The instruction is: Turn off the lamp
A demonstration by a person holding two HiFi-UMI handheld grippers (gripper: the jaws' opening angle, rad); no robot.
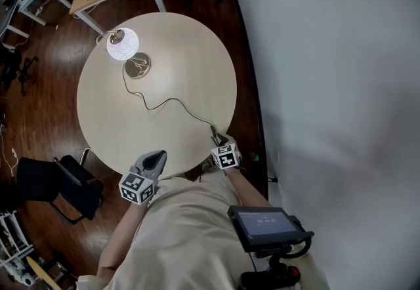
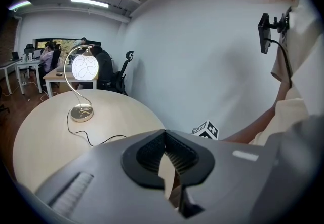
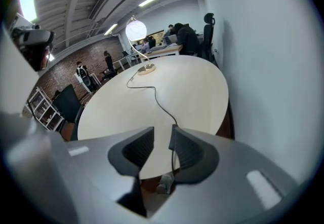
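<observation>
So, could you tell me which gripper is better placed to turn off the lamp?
Probably right: the right gripper is open over the cord at the table edge; the left gripper is shut, away from it. The lamp is distant.

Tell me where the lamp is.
In the head view, the lit white-globe lamp with a brass base stands far left on the round beige table.
</observation>
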